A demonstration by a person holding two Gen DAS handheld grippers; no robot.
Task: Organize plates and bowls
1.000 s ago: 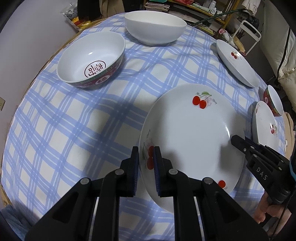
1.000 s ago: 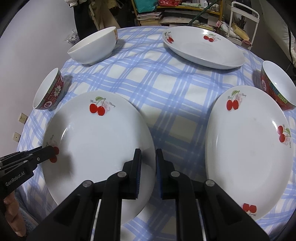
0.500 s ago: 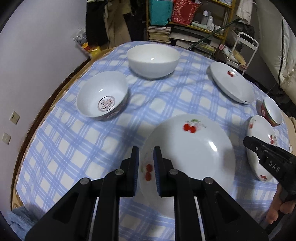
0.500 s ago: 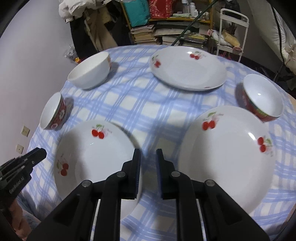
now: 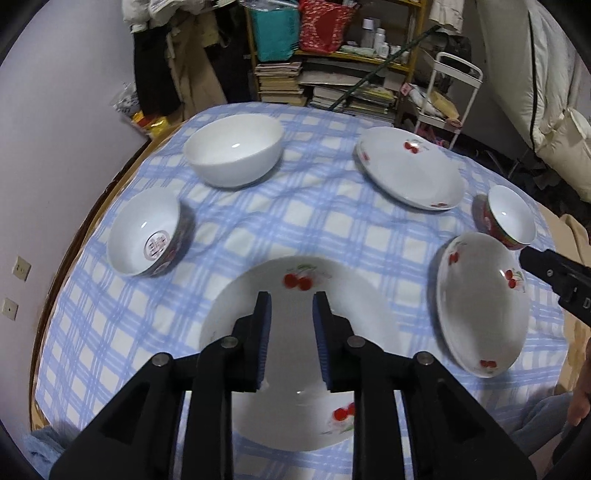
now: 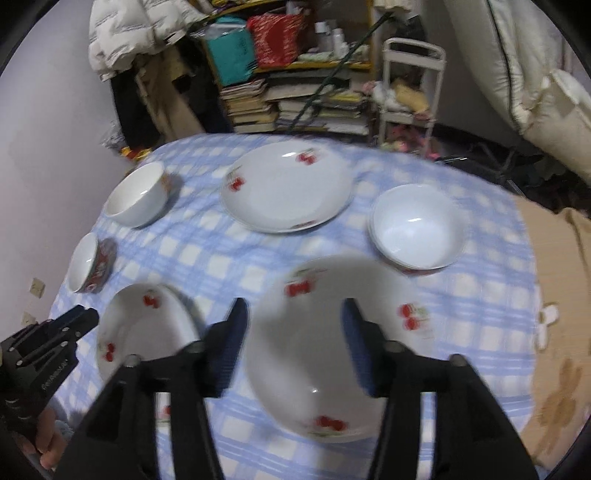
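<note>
While flat on cloth, round plate [image 5: 295,369].

A red Chinese character marks the patterned bowl [image 5: 149,236].

Bg clutter: blue/white check tablecloth [image 5: 332,229] over round table. Behind it – yellow shelf [image 5: 354,59] w/ teal bag [image 5: 275,31], red bag [image 5: 325,24], book stacks [image 5: 280,83] below. White trolley [image 5: 452,96] at right, pale padded jacket [image 6: 129,33] hung up at left.
</note>
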